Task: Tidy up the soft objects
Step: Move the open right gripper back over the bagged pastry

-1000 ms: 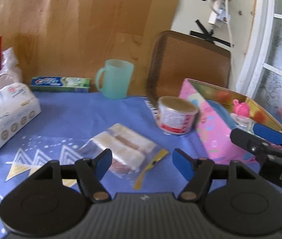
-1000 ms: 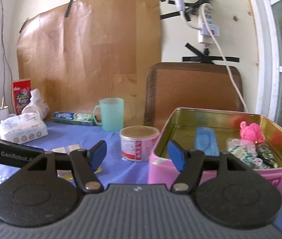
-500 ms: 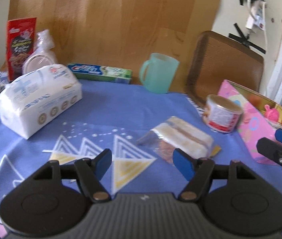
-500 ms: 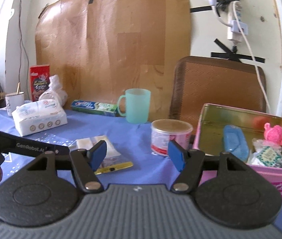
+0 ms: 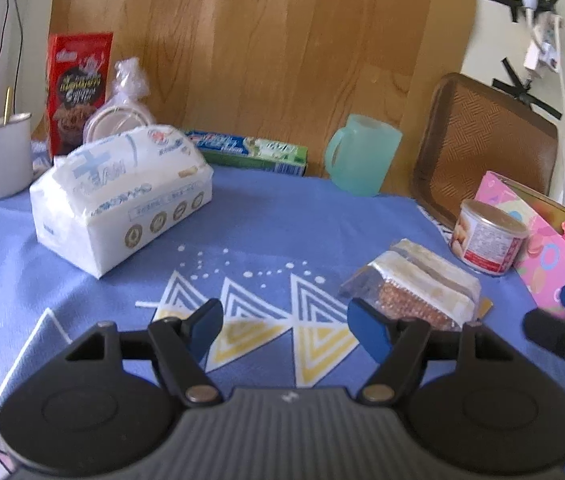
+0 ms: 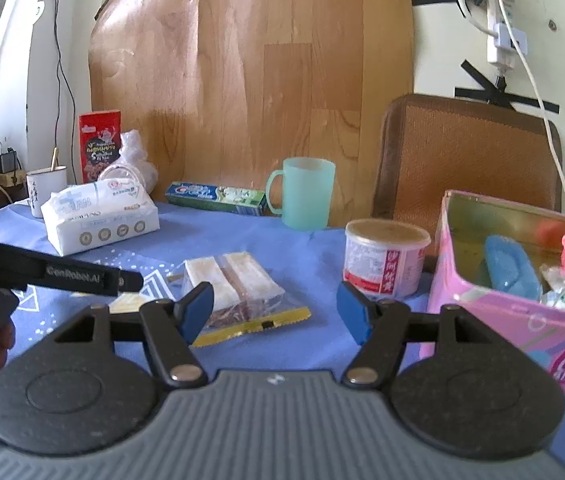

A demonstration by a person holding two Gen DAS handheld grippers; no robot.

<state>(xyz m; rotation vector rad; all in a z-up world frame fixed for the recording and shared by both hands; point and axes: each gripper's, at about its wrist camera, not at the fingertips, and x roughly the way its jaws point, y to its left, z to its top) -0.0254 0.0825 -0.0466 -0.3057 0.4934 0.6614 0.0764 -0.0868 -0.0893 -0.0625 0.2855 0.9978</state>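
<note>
Legible markings:

- Left tongs (image 6: 124,280), black side arm as seen from the right wrist view: white lettering "GenRobot.AI", last letters slightly blurred.
- Pink tin box (image 6: 522,328), front wall, lower right: white lettering cut by the frame edge, "MAC…" above "BISCUI…".
- Small round can (image 6: 382,264): red vertical characters, not readable.
- Tissue pack (image 5: 122,196), red snack box (image 5: 78,88), toothpaste carton (image 5: 246,150): print too blurred to read.
</note>
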